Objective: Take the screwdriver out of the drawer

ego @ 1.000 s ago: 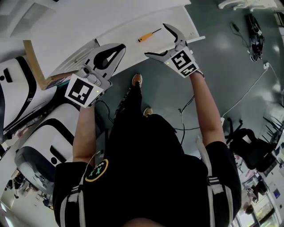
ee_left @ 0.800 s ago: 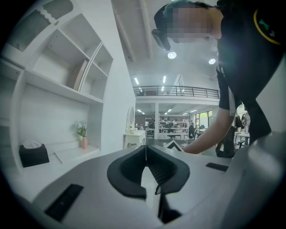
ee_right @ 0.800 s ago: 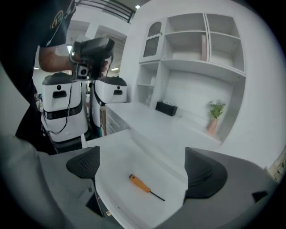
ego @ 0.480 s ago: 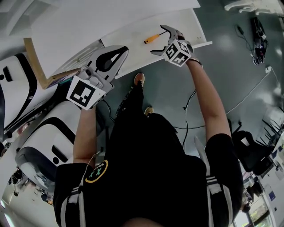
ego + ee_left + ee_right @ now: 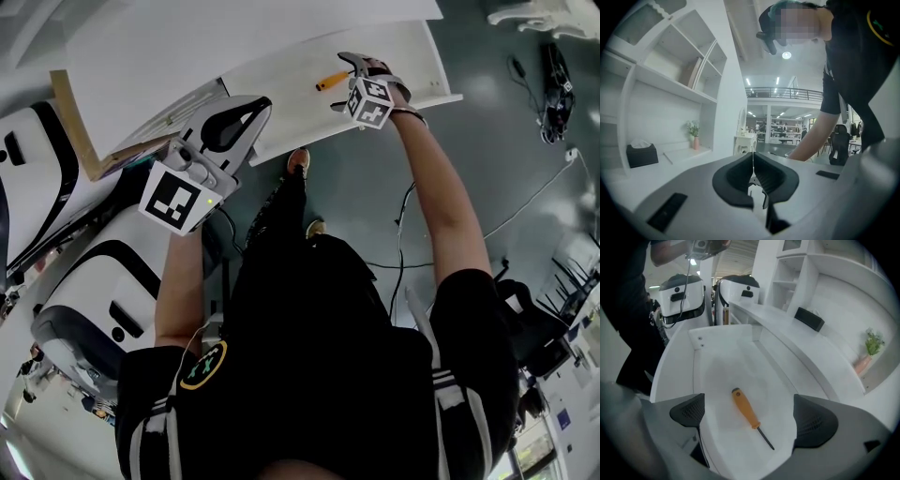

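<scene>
One orange-handled screwdriver (image 5: 745, 409) lies beneath wide-open right tongs (image 5: 750, 418); left tongs (image 5: 753, 157) pressed together.

In the head view my right gripper (image 5: 359, 77) covers the shaft of the screwdriver (image 5: 330, 82), so only its orange handle shows. In the right gripper view its body hides the near end of the drawer (image 5: 721, 373).

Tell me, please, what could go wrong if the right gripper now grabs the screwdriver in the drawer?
1. The screwdriver lies flat on the drawer floor between the open jaws of the right gripper; its round handle might roll or be pushed away as they shut.
2. Closing on the thin shaft instead of the handle might let it tilt and slip.
3. One jaw sits over the drawer's front rim and could catch on it going down.
</scene>
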A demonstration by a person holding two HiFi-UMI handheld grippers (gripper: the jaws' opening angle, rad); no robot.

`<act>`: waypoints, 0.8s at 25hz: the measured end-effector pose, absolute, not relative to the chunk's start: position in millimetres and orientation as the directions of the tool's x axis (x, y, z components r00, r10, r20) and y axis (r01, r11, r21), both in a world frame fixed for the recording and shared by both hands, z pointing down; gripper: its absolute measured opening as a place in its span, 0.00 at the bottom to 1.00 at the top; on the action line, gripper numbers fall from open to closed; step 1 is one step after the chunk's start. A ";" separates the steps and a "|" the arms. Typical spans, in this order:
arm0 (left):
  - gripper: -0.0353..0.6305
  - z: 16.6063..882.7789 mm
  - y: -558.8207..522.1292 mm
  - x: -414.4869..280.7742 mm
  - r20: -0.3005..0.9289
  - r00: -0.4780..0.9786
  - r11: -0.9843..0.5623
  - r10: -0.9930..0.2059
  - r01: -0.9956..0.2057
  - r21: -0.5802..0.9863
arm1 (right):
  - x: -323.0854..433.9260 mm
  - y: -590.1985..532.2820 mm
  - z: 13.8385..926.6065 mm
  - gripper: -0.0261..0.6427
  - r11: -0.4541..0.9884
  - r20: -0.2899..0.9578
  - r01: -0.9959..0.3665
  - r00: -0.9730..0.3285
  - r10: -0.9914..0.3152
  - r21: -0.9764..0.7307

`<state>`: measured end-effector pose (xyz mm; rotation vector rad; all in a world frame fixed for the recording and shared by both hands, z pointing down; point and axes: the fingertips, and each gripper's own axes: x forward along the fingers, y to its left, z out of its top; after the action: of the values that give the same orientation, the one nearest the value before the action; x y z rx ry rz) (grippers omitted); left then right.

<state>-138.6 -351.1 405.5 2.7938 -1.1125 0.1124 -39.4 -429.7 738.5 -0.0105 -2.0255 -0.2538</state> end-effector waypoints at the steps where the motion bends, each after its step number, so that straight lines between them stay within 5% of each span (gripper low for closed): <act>1: 0.09 406.3 -351.5 -140.0 0.122 0.721 -0.716 -0.682 -0.692 0.092 | -38.4 -428.9 746.7 0.92 0.975 0.897 0.145 -0.433 -0.091 0.169; 20: 0.09 417.4 -347.3 -146.9 0.173 0.692 -0.693 -0.701 -0.718 0.063 | -27.8 -436.0 816.6 0.91 0.961 0.959 0.271 -0.281 0.030 0.050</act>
<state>-146.9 -347.3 417.4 2.7724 -1.1687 0.2039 -27.8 -436.0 816.6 -0.2200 -1.8459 -0.2368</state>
